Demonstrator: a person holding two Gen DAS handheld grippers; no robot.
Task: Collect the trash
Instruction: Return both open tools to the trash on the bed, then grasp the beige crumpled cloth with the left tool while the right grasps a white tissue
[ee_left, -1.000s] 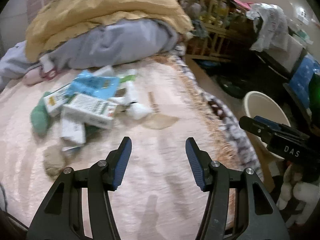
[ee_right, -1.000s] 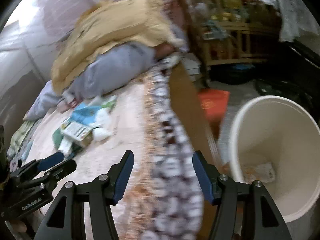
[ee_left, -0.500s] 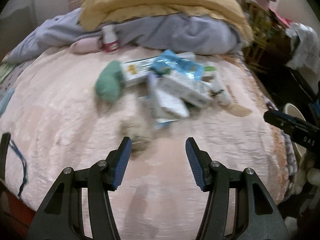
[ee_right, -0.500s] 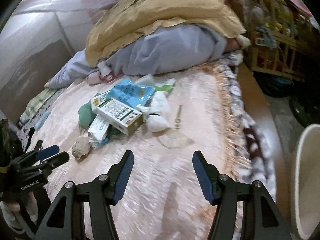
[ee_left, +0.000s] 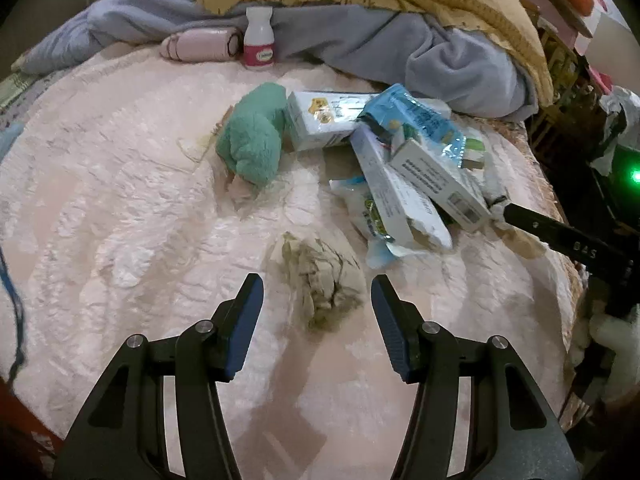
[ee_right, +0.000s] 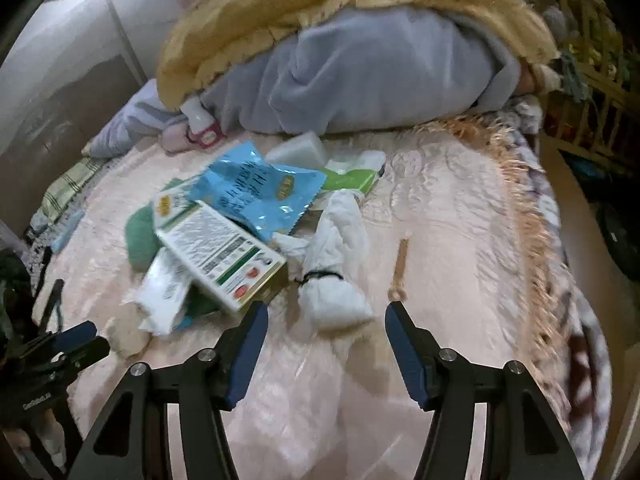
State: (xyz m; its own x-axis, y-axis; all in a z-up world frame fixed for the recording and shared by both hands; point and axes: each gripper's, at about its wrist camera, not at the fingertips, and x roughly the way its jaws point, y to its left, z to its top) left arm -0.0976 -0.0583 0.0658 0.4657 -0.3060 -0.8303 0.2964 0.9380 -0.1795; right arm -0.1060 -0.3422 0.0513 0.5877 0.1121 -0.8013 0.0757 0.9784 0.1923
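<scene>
Trash lies heaped on the pink bed cover, and we judge we are at the reaching step. Our left hand-held gripper hangs released with a crumpled brownish wad just ahead between its jaws; our right hand-held gripper is released too, facing a tied white bundle beside the heap. Next: lower, then close.

The left claw hangs over a pink bedspread with its jaws apart, nothing pressed between them. A crumpled brownish wad, perhaps paper or tissue, lies just ahead, between the fingertips. Farther back sit a green fuzzy cloth, white cartons and a blue foil packet piled together. A small pink-labelled bottle stands upright against grey bedding.
</scene>
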